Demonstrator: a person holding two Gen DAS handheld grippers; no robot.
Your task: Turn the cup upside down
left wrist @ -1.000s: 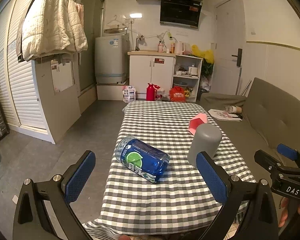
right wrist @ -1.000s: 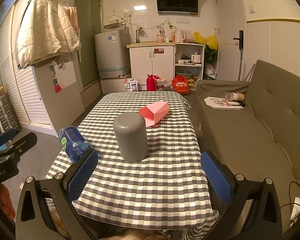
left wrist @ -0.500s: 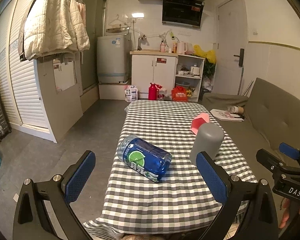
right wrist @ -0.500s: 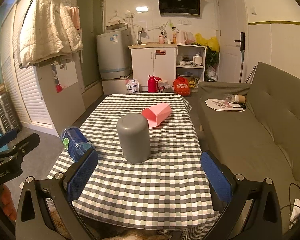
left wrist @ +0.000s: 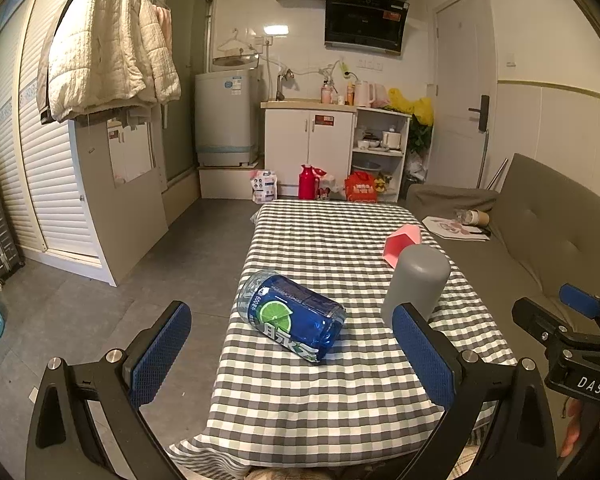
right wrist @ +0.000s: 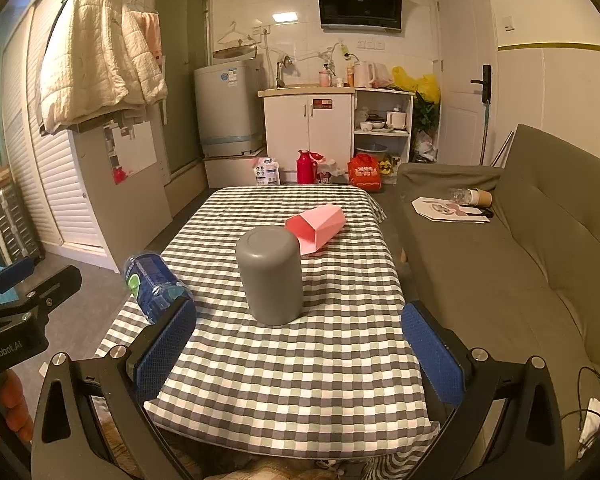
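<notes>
Risk lies in the smooth grey cylindrical plastic cup (right wrist: 269,276), standing closed end up on the checked desk (right wrist: 300,368) beside the blue bottle (right wrist: 154,286), slipping sideways if either gripper's released fingers (right wrist: 164,354) close off-centre.

I see the cup (right wrist: 270,276) (left wrist: 416,282), plain matte grey and cylindrical, standing with its closed flat end up and its mouth down on the checked cloth, near the middle of the table.

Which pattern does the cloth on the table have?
The tablecloth is grey and white check, clearest in the right wrist view.
</notes>
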